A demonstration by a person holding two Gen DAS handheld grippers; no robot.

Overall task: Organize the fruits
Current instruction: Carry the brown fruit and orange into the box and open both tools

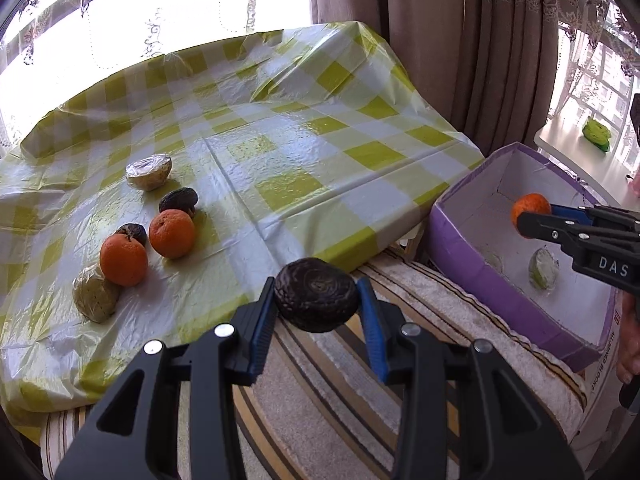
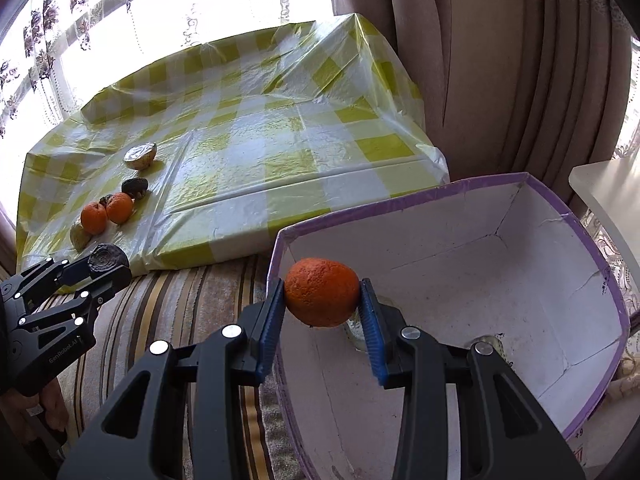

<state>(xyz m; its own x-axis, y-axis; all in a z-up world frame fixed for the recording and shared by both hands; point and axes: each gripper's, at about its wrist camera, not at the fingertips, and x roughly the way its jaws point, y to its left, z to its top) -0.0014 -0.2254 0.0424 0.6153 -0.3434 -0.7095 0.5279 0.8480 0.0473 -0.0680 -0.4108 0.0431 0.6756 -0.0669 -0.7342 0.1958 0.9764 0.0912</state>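
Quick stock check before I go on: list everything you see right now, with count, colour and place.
oranges on table: 2, orange, left of checked cloth
dark fruits on table: 2, brown-black, beside those oranges
wrapped halves on table: 2, pale green
box: 1, purple outside, white inside, right of table
wrapped half in box: 1, pale green
held orange: 1, over box
held dark fruit: 1, over striped cover
left gripper: shut on dark fruit
right gripper: shut on orange
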